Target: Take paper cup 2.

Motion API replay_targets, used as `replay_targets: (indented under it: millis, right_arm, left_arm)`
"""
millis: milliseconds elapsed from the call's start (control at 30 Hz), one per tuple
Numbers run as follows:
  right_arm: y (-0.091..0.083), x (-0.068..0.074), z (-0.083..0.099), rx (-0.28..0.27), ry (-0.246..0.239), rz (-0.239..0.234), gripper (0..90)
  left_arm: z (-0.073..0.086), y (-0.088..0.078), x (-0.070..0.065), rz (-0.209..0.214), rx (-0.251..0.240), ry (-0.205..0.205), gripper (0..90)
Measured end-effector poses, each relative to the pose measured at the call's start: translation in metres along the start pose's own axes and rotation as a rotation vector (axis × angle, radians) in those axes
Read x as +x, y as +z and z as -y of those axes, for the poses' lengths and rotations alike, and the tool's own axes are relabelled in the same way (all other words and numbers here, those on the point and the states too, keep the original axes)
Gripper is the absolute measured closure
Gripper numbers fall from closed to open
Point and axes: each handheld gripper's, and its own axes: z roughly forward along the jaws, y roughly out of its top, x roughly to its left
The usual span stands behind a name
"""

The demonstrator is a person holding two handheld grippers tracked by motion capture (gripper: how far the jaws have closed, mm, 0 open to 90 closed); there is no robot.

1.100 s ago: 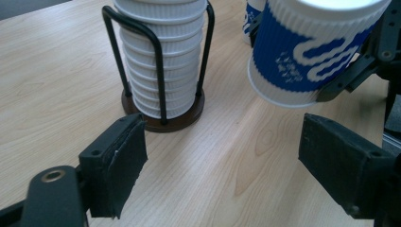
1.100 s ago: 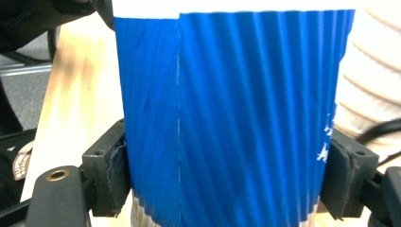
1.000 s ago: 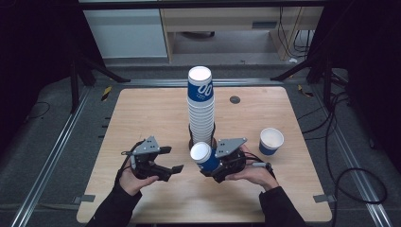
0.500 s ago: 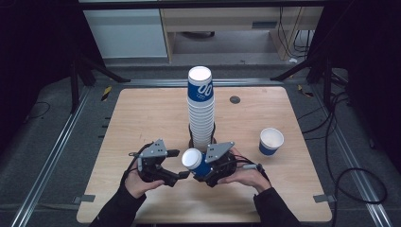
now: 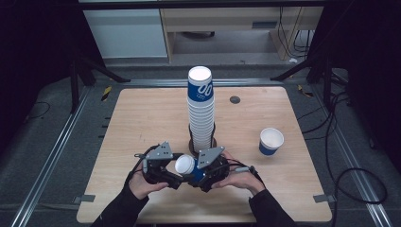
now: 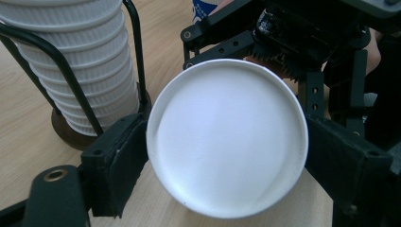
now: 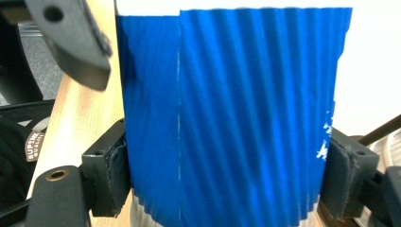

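A blue paper cup (image 5: 185, 166) with a white inside lies on its side between my two grippers, just above the table's front. My right gripper (image 5: 196, 175) is shut on its ribbed blue wall (image 7: 227, 118), one pad on each side. The cup's open mouth (image 6: 227, 142) faces my left gripper (image 5: 178, 171). That gripper's jaws have just been closing on the cup, and its pads (image 6: 120, 161) now touch the rim on both sides. Right behind the cup stands a tall stack of the same cups (image 5: 201, 109) in a black wire holder (image 6: 75, 90).
A single blue cup (image 5: 271, 141) stands upright at the right of the wooden table (image 5: 142, 123). A small dark disc (image 5: 234, 99) lies near the far edge. Dark floor, cables and metal rails surround the table.
Both hands have come together at the front centre. The cup in the right gripper has tipped with its mouth to the left, and the left jaws have closed round its rim.
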Motion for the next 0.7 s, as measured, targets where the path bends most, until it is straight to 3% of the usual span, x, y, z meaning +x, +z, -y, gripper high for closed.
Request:
replay_targets:
  millis: [333, 467, 700]
  right_arm:
    - [0.0014, 0.0013, -0.0002, 0.002, -0.001, -0.003, 19.4]
    - [0.0010, 0.0009, -0.0007, -0.011, 0.006, 0.000, 17.8]
    - [-0.0027, -0.0024, -0.0007, -0.038, 0.051, 0.012, 8.3]
  left_arm:
    - [0.0013, 0.0030, -0.0018, 0.002, 0.019, 0.006, 25.1]
    - [0.0008, 0.0010, -0.0021, 0.000, -0.001, 0.009, 25.5]
    - [0.0001, -0.0047, 0.0003, -0.011, -0.021, 0.003, 25.7]
